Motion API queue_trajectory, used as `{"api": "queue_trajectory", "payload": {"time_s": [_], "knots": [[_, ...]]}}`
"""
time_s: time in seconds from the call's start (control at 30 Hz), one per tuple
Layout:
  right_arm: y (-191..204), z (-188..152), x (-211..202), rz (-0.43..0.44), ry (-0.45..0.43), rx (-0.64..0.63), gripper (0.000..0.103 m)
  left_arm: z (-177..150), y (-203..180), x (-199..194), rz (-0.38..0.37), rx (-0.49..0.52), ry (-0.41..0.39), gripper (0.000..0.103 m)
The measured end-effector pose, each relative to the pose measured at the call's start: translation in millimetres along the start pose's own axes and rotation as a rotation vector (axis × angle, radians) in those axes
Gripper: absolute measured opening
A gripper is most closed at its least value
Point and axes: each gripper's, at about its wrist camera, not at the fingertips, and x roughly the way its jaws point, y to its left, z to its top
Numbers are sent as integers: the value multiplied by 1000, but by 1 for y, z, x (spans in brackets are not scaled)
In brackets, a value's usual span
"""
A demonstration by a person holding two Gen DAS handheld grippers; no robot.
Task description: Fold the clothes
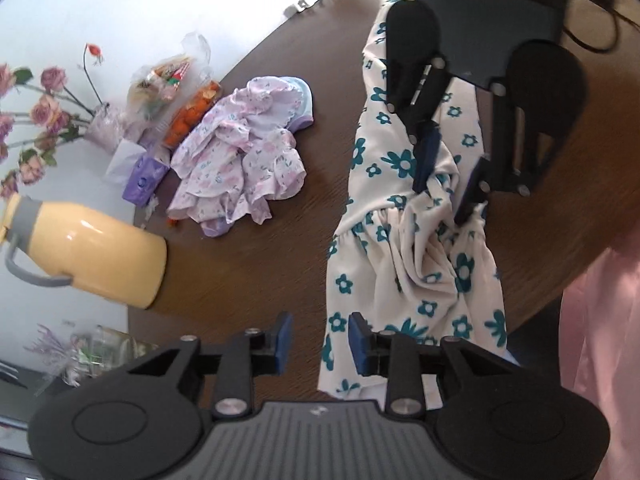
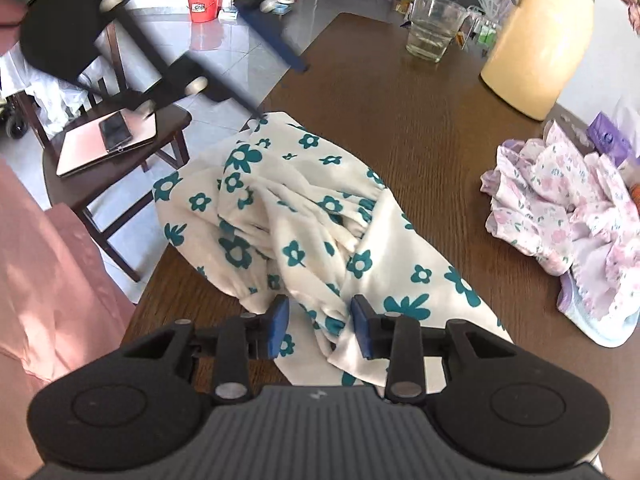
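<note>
The cream dress (image 2: 320,236), soft fabric printed with teal flowers, lies rumpled on the dark wood-grain table (image 2: 420,120), one end draping over the table edge. One pink floral garment (image 2: 568,216), crumpled and frilled, lies well apart from the dress. One glossy yellow jug (image 2: 540,40) and one clear glass pitcher (image 2: 434,26) stand beyond the dress. Left gripper (image 1: 320,338): blue pads apart, at the dress hem. Right gripper (image 2: 320,326): pads apart around a raised fold of the dress
</note>
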Motion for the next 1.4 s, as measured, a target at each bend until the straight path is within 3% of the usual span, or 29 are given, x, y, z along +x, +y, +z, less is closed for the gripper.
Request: {"api": "queue_trajectory", "payload": {"time_s": [0.17,0.23,0.27,0.57,0.83,0.97,1.13,1.4], "knots": [[5,0,-5,-28,-15,16,36,-4,-16,26,-84,20,20,28],[6,0,-13,-40,-35,19,36,-7,-23,33,-99,23,25,20],[6,-1,-18,-43,-49,26,36,-8,-25,34,-101,20,18,16],[-14,5,-62,-21,-218,202,34,-12,-30,31,-86,37,9,17],[-13,8,-20,-8,-110,207,22,-12,-29,32,-89,51,7,18],[-13,9,-1,-3,-63,211,22,-15,-19,29,-72,10,-13,30],[-5,4,-1,-31,-83,211,25,-16,-7,22,-43,-60,-60,32],[3,-1,-8,-52,-122,233,25,-2,-11,7,-78,-60,-175,31]]}}
